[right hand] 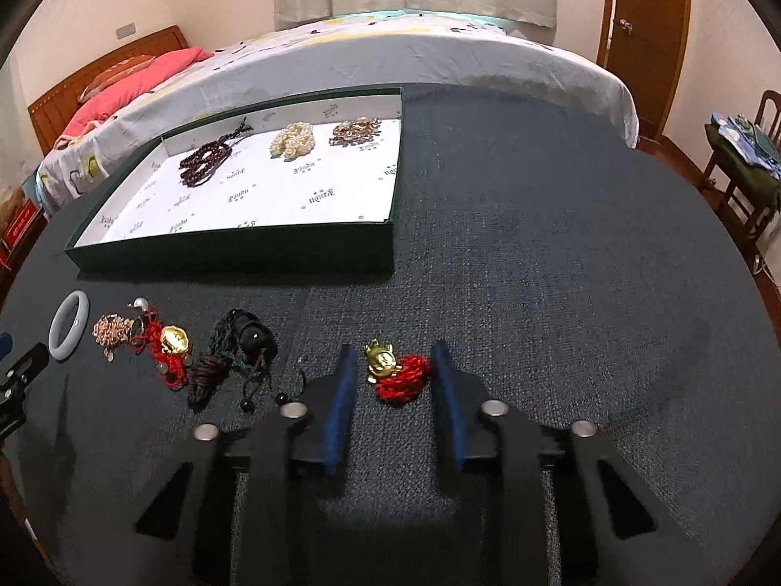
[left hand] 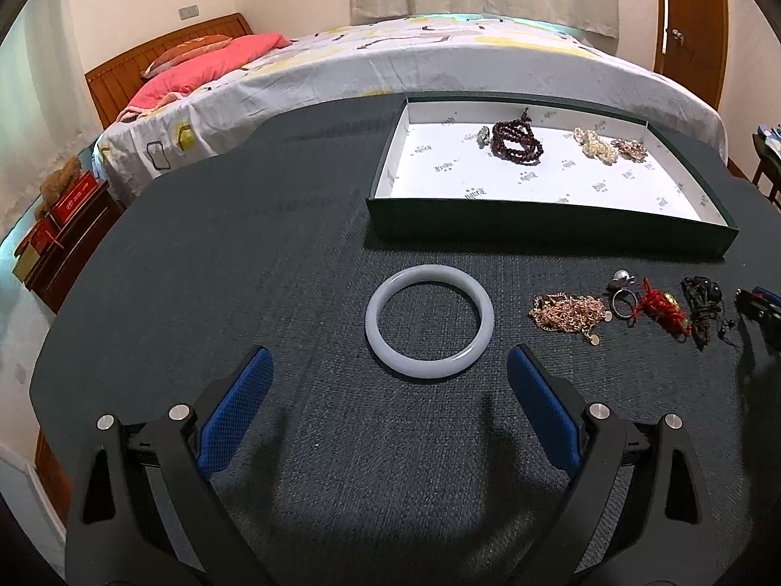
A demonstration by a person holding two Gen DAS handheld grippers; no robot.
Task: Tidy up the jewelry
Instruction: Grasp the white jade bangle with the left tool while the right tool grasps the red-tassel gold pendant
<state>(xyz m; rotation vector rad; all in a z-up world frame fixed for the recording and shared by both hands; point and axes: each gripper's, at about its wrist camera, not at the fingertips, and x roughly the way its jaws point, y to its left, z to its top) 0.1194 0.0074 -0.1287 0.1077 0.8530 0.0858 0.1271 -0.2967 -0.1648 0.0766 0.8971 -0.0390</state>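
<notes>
Lying on the dark mat between the blue pads of the right gripper: a red cord bracelet with a gold charm, right pad touching the cord, left pad just beside the charm; firm pinch or not, cannot tell. Further left, in a row: dark braided cords, another red cord with gold charm, pearl ring, gold chain, pale jade bangle. Behind the bangle, left gripper, jaws spread wide, nothing between. Beyond, green tray holding dark bead strand, pearls, rose-gold chain.
</notes>
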